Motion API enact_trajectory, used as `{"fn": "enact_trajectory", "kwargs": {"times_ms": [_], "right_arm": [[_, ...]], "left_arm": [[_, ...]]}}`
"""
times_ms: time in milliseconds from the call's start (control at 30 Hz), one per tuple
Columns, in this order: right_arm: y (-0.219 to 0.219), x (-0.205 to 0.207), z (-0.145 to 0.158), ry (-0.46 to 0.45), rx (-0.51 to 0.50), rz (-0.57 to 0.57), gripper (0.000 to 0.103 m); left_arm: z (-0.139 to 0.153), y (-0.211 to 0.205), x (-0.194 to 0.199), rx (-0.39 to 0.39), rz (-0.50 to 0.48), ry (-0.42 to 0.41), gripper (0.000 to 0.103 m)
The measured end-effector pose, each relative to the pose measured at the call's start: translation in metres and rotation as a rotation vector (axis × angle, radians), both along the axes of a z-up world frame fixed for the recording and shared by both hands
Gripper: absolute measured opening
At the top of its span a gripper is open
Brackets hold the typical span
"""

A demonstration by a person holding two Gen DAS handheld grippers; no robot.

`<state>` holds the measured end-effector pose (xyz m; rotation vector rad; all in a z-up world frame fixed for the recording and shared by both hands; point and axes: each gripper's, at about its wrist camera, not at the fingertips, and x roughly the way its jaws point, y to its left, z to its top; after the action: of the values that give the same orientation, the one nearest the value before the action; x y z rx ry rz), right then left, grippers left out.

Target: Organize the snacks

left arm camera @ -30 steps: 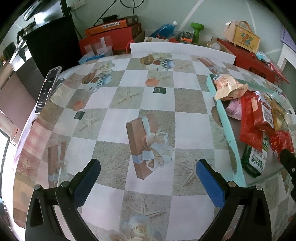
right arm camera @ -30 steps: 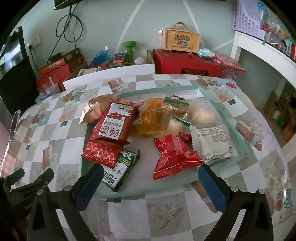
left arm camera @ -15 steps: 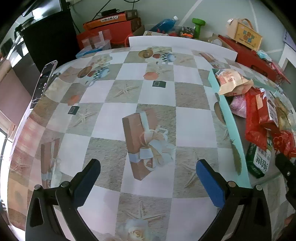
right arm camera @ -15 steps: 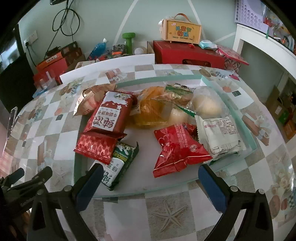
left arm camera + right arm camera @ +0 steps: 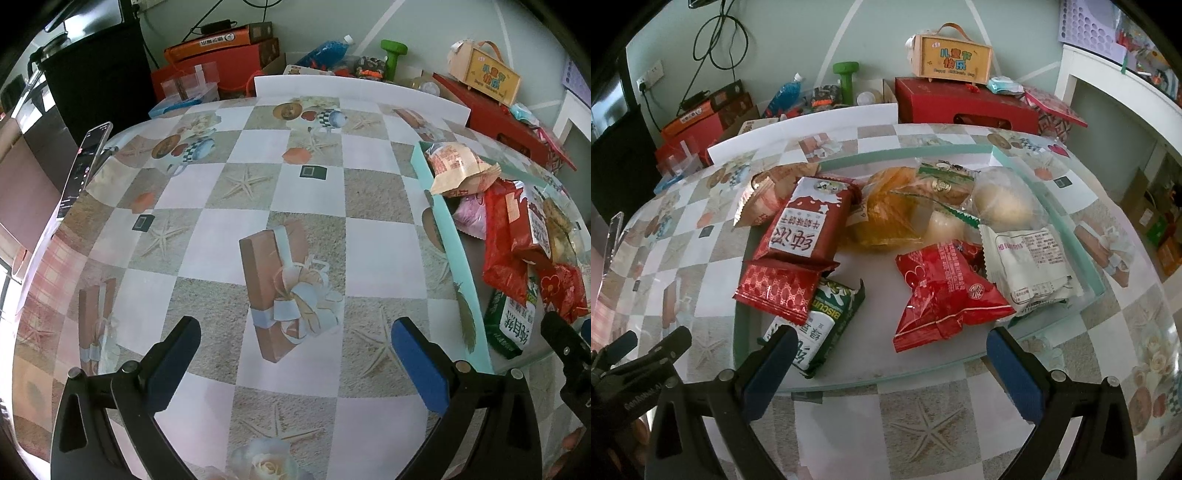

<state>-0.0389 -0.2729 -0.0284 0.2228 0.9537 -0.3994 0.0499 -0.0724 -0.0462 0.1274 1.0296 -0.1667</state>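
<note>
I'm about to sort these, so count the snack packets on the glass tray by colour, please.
Red packets: 3
Green biscuit packet: 1
White packet: 1
Orange-tan packet: 1
Clear bags of yellow or pale baked goods: 3
Total: 9, as far as the right wrist view shows; overlaps may hide more.

A phone (image 5: pixel 83 168) (screen dark) overhangs the checkered tablecloth (image 5: pixel 258 192).

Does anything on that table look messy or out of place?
Yes: the snack packets on the glass tray lie in a jumble. The tall red packet overlaps the patterned red packet, which covers the green biscuit packet.
</note>
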Motion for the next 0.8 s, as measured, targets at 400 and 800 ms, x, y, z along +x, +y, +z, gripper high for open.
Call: {"fn": "enact_trajectory", "kwargs": {"times_ms": [400,800], "right_arm": [[-0.0002,0.0008,-0.0015,0.010,-0.003,0.000,0.103],[-0.0008,0.0012,0.0036,0.011,-0.016,-0.004,0.103]], "left_arm": [[0.0003,-0.0006,-0.0001,0.007,0.000,-0.002,0.103],[0.0007,0.0016,0.0022,0.008,0.010,-0.004,0.103]]}}
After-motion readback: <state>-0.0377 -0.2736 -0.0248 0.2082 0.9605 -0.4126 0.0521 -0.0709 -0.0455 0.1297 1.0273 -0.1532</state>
